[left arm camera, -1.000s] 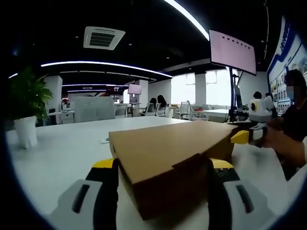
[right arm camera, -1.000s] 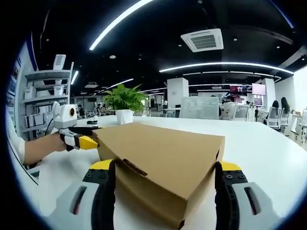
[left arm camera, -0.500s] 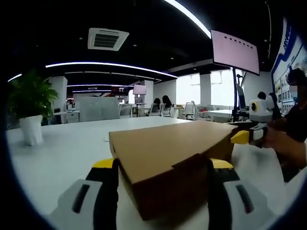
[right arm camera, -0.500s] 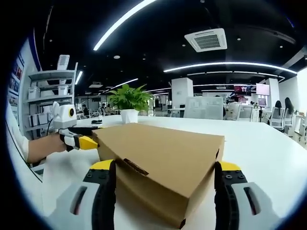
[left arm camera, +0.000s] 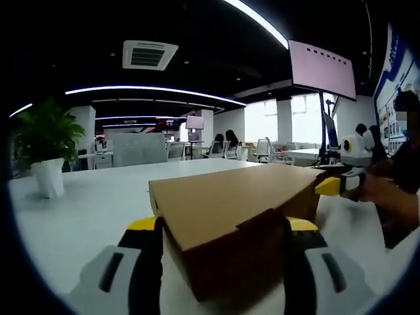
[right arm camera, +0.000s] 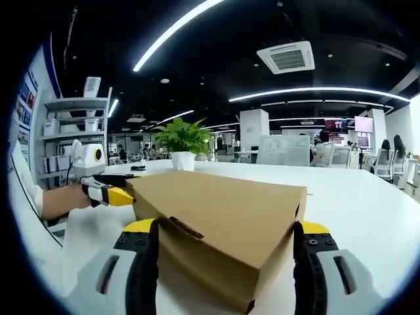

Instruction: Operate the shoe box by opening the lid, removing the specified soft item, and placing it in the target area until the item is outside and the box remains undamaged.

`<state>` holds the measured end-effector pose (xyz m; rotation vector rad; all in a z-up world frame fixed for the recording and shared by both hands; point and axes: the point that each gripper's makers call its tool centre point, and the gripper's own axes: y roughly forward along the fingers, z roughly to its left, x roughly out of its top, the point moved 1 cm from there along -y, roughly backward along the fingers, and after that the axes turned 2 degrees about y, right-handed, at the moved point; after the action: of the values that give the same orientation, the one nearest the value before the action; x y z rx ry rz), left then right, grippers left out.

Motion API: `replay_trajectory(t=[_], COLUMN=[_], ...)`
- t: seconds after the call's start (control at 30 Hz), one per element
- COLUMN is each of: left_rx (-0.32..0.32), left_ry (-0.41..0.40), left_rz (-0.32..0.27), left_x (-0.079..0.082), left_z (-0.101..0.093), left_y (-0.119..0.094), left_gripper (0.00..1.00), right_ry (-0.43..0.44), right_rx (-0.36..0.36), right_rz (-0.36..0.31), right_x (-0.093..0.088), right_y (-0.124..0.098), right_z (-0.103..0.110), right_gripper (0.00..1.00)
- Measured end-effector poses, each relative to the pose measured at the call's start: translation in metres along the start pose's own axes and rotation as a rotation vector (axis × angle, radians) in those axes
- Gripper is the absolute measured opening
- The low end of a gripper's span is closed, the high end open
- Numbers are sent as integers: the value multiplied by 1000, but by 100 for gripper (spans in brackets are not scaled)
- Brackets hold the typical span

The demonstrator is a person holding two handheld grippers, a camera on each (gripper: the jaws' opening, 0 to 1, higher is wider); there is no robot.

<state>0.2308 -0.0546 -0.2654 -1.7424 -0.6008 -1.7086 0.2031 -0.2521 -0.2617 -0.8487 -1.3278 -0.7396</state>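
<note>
A closed brown cardboard shoe box (left arm camera: 230, 220) is sitting on the white worktop (left arm camera: 85, 210), its lid down. The left tongs (left arm camera: 223, 262) are straddling one corner, jaws spread apart. The right tongs (right arm camera: 223, 262) are likewise standing wide around the opposite corner, a potted green plant (right arm camera: 182, 141) standing well behind.

no readable text, labels or signs

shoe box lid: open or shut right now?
Shut. The shoe box lid lies flat on the body, its front tab tucked down, in both views. Both tongs straddle a corner, jaws open.
</note>
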Motion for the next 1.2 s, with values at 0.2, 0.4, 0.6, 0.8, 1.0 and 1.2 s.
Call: replay_trajectory(t=[0.2, 0.4, 0.6, 0.8, 1.0, 1.2], left_rx=[0, 8, 17, 22, 32, 29], left_ry=[7, 6, 10, 13, 16, 38], left_rz=[9, 13, 9, 14, 8, 16], left_x=[-1, -2, -3, -4, -5, -6], left_z=[-3, -7, -12, -15, -19, -20], left_y=[-6, -12, -21, -28, -33, -36], left_gripper=[75, 75, 74, 74, 74, 74], right_ry=[-1, -2, -3, -4, -4, -4], right_rx=[4, 12, 26, 30, 36, 36], right_rz=[1, -6, -5, -9, -4, -8], right_x=[-1, -1, -2, -3, -3, -4], right_y=[-4, -8, -11, -14, -14, -17], right_z=[3, 7, 11, 17, 13, 18], right_gripper=[86, 86, 86, 86, 86, 86])
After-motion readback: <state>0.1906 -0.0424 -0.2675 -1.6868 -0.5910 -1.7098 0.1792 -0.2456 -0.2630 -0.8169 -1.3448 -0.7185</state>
